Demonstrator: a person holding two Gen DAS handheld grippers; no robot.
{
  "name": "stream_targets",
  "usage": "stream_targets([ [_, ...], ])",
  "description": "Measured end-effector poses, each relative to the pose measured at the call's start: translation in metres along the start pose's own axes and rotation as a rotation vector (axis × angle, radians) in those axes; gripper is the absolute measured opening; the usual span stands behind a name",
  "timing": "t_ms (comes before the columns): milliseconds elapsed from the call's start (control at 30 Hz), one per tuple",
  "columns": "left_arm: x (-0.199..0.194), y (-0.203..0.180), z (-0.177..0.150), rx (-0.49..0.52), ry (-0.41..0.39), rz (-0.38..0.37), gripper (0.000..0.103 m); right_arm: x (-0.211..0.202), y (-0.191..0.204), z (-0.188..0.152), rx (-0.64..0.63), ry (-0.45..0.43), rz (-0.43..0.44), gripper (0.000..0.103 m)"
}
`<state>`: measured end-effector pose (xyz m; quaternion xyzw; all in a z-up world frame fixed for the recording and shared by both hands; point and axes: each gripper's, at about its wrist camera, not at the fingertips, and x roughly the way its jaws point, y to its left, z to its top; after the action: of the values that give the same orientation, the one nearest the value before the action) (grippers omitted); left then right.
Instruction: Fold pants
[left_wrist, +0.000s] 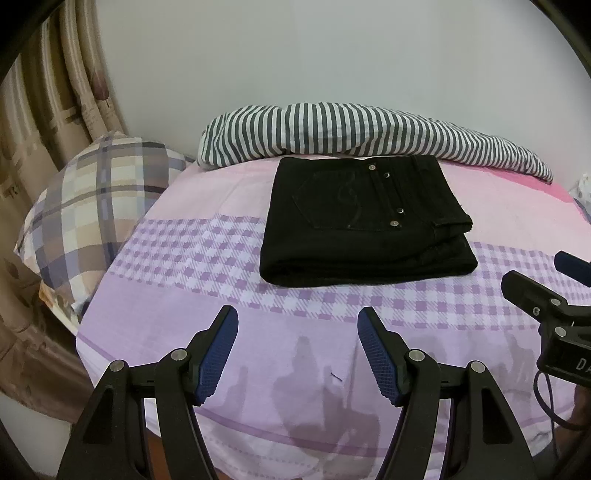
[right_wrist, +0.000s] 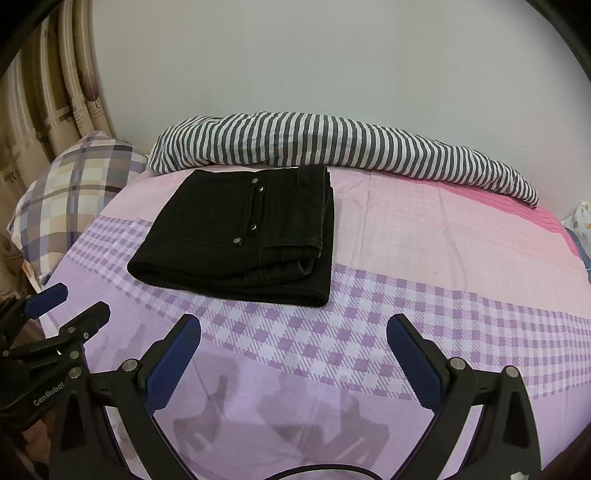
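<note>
We see the black pants (left_wrist: 364, 221) lying folded into a compact rectangle on the bed (left_wrist: 221, 258), on its pink and purple checked sheet, back pocket and metal rivets facing up. Their far edge sits just beside the striped blanket (left_wrist: 369, 133) bunched along the wall, and a plaid pillow (left_wrist: 99, 210) lies well apart at the bed's left end, next to the curtain (left_wrist: 44, 110). Our left hand-held gripper (left_wrist: 297, 354) hangs over the near part of the sheet with its blue-padded jaws spread wide and nothing between them. Our right hand-held gripper (right_wrist: 293, 363) is beside it, likewise spread wide and empty. Neither touches the pants, which lie beyond both sets of fingertips.
</note>
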<state>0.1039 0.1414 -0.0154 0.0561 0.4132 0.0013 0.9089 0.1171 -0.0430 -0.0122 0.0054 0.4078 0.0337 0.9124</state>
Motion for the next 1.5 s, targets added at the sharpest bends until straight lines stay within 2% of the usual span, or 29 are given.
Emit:
stream_targets([
  [1500, 0.0027, -0.0008, -0.0003, 0.008, 0.005, 0.003, 0.068, 0.0061, 0.003, -0.0071, -0.022, 0.031, 0.006, 0.1],
])
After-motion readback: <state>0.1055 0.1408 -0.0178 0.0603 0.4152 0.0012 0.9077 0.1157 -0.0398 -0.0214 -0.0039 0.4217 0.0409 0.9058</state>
